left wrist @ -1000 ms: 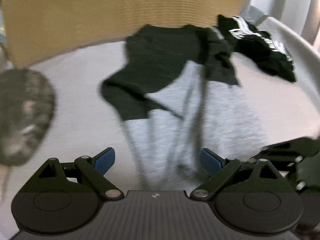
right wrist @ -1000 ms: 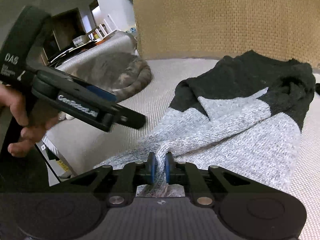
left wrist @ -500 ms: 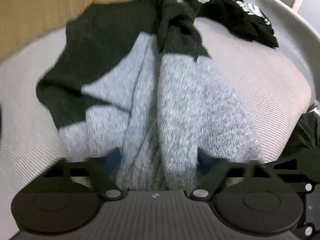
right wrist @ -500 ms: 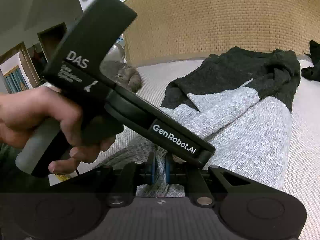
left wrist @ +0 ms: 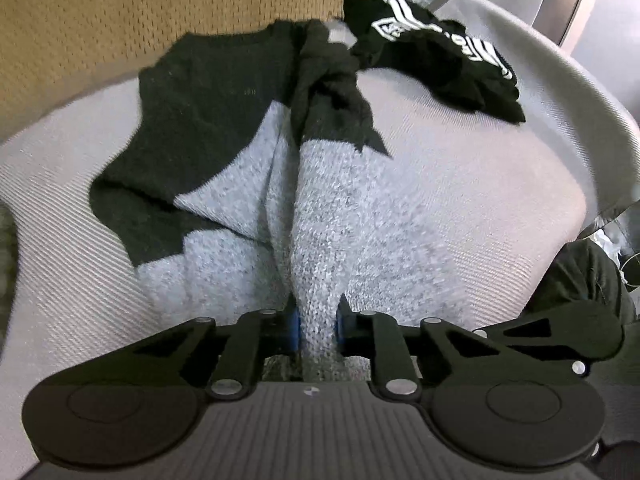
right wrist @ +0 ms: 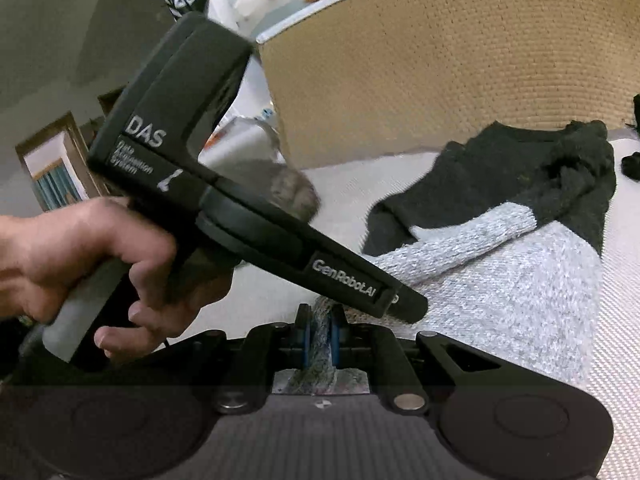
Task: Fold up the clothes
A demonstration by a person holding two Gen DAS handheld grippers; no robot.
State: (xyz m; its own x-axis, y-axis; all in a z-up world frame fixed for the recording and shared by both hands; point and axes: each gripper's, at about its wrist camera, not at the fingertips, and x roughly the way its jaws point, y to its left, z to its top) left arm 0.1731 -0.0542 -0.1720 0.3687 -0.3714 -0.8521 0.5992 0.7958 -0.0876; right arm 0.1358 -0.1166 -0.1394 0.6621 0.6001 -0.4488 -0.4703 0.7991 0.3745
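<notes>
We are viewing a pale ribbed cushion [left wrist: 460, 200] backed by a tan woven panel [right wrist: 440, 72]. The grey-and-black sweater [left wrist: 340, 216] is lying across it, a black striped garment [left wrist: 432, 52] beyond. The left gripper [left wrist: 318, 326], jaws just closing, is pinching a grey fold; the right gripper [right wrist: 319, 334] is clamping the hem. A hand [right wrist: 80, 264] is angling the left gripper downward.

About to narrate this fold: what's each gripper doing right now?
Left gripper: just closed onto the grey-and-black sweater.
Right gripper: shut on the sweater's hem.
</notes>
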